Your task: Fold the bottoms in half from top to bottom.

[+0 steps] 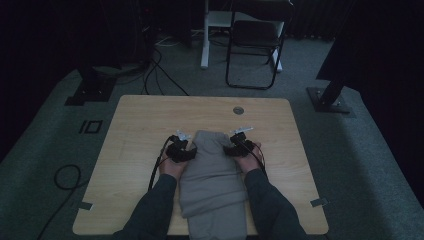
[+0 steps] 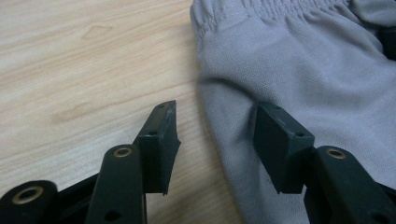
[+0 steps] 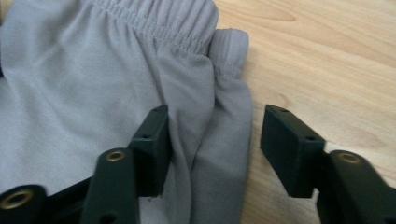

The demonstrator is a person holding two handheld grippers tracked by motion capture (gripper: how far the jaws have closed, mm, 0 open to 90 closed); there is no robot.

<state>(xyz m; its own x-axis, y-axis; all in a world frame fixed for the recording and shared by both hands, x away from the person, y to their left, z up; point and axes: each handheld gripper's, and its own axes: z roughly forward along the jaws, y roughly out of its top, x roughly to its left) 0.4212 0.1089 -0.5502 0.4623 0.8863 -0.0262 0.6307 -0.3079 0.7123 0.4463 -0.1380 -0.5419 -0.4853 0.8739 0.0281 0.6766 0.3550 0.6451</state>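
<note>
Seen from the high view: grey trousers lying lengthwise down the middle of a wooden desk, waistband toward the far side, legs hanging over the near edge between two dark sleeves. Left hand-held gripper just beside the waistband's left edge, right hand-held gripper at its right edge. Closer in, from the left gripper view: left hand-held gripper released, jaws wide apart, one over bare wood, the other over grey cloth, the fabric's side edge running between them, unpinched. From the right gripper view: right hand-held gripper likewise released, a folded edge of cloth between the spread jaws without being squeezed, gathered elastic stitching plain at the top. Back in the high view: open desk on both sides and beyond the waistband, a round cable hole near the far edge, a folding chair on the carpet behind. No readable writing or labels.
</note>
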